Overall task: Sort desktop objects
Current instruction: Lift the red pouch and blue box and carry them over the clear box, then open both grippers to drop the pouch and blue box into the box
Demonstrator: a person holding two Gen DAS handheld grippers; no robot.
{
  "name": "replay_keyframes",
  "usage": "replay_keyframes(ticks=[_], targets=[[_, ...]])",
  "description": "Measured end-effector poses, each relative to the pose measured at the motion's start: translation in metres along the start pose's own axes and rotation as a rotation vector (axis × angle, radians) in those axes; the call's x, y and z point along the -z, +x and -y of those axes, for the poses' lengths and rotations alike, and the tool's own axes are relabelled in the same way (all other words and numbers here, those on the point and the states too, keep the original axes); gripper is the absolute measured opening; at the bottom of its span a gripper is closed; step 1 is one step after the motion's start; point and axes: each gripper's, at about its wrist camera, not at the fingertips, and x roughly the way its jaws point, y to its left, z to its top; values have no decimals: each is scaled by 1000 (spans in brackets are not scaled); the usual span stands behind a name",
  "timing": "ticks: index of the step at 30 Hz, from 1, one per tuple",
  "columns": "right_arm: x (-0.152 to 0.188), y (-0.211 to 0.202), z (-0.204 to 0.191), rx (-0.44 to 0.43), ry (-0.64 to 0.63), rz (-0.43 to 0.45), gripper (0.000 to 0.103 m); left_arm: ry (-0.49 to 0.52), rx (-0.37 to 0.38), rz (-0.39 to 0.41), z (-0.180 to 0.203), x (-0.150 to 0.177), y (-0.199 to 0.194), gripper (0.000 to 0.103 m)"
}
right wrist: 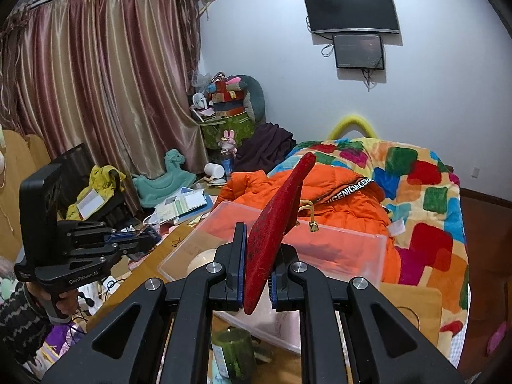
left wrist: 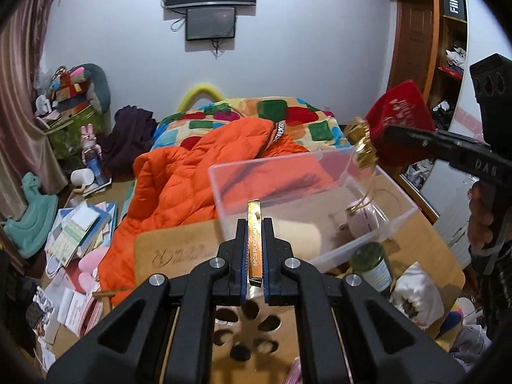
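The left gripper point(left wrist: 254, 249) is clamped on a slim gold box point(left wrist: 254, 240) with "5PCS PLATINUM" printed along its edge, held upright, the top poking above the fingertips. The right gripper point(right wrist: 254, 262) is closed on a flat red velvet pouch point(right wrist: 275, 224), pinched by its lower part so that most of it stands up and leans to the right; a gold cord with a tassel point(left wrist: 363, 147) trails from it. Both hands are raised above the wooden surface point(left wrist: 179, 246), just near of the clear plastic bin point(left wrist: 368, 240), which sits at the surface's far edge against the orange jacket point(left wrist: 179, 185) on the bed.

The step in hand looks like carrying both items to the bin. It already holds a pale pink item point(left wrist: 364, 220), so there is room on its left side. To do it well, take one hand in at a time, so the grippers do not meet over the opening. Bring the gold box over the near rim, lower it inside, and only then loosen the grip, since such a thin box may tip or skid off the wall. The pouch is soft and top-heavy; swing it over the right half and see that the dangling cord clears the rim and the green glass jar point(left wrist: 372, 267) standing just near of the bin.
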Motion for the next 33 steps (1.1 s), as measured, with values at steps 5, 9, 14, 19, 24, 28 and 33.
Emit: replay_keyframes(ticks=[5, 9, 14, 19, 24, 28, 33], targets=[[4, 21, 1, -14, -12, -33, 10, 41, 20, -17, 10, -12, 19, 6], [12, 41, 7, -16, -7, -76, 10, 56, 37, -44, 14, -17, 38, 6], [22, 63, 15, 11, -13, -126, 10, 67, 60, -78, 20, -22, 61, 6], [28, 74, 22, 37, -28, -149, 10, 70, 73, -120, 24, -22, 83, 6], [32, 79, 25, 67, -40, -141, 10, 70, 71, -145, 25, -20, 97, 6], [35, 83, 30, 77, -35, -129, 10, 79, 68, -161, 28, -18, 104, 6], [38, 87, 29, 91, -53, -137, 10, 104, 55, -165, 33, -17, 108, 6]])
